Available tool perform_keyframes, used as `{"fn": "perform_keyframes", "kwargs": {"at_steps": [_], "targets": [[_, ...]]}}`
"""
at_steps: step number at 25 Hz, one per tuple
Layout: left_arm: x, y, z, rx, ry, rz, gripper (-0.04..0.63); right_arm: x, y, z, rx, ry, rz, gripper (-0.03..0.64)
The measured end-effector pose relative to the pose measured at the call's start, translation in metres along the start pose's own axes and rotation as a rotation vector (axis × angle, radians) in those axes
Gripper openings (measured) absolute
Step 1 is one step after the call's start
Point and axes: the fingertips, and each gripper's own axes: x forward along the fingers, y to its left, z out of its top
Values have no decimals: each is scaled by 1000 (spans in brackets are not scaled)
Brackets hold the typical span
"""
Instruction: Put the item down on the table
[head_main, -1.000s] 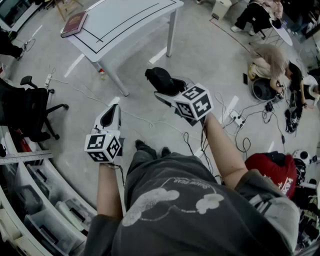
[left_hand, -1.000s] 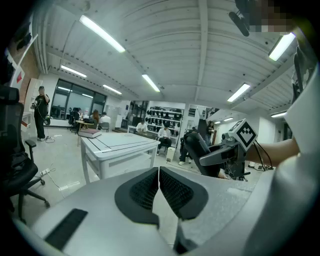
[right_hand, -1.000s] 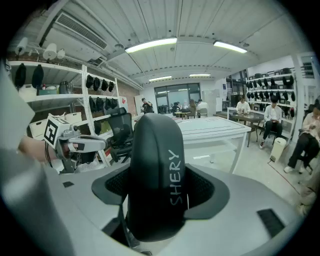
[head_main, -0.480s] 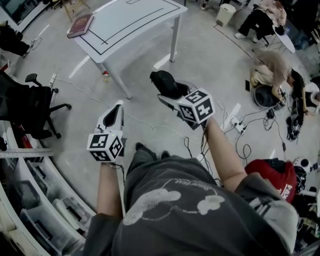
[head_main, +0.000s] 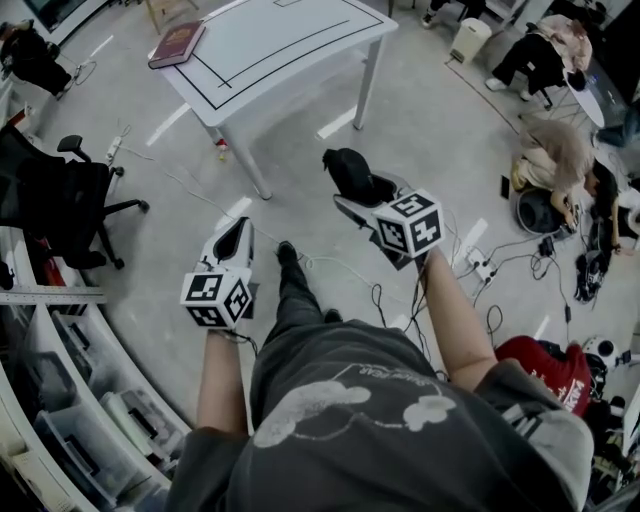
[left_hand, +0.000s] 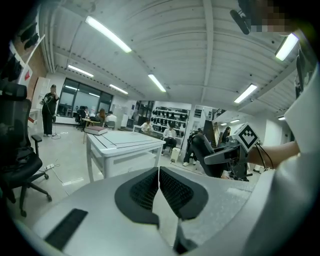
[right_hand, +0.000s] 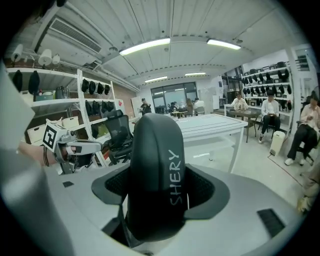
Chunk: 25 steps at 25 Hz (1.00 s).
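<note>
A black, rounded, hard-shelled case printed "SHERY" stands upright between the pads of my right gripper, which is shut on it above the floor. The case fills the middle of the right gripper view and hides the fingertips. My left gripper is held lower left with its jaws together and nothing in them. The white table with a black outline stands ahead, some way beyond both grippers, also visible from the left gripper and the right gripper.
A dark red book lies on the table's far left corner. A black office chair stands at the left, shelves with bins below it. Cables and a power strip lie on the floor; people sit at the right.
The person has stepped towards the table, one foot now forward between the grippers. Both grippers keep their pose and the case stays in the right one.
</note>
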Motion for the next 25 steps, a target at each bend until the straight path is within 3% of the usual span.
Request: {"fn": "perform_keyframes", "kwargs": {"at_steps": [6, 14, 25], "targets": [[66, 46, 27, -14, -8, -10, 6, 49, -45, 25, -7, 36, -15, 319], [154, 136, 86, -15, -14, -7, 6, 149, -106, 101, -26, 69, -26, 319], [222, 250, 142, -38, -24, -11, 6, 273, -126, 195, -84, 92, -16, 319]]}}
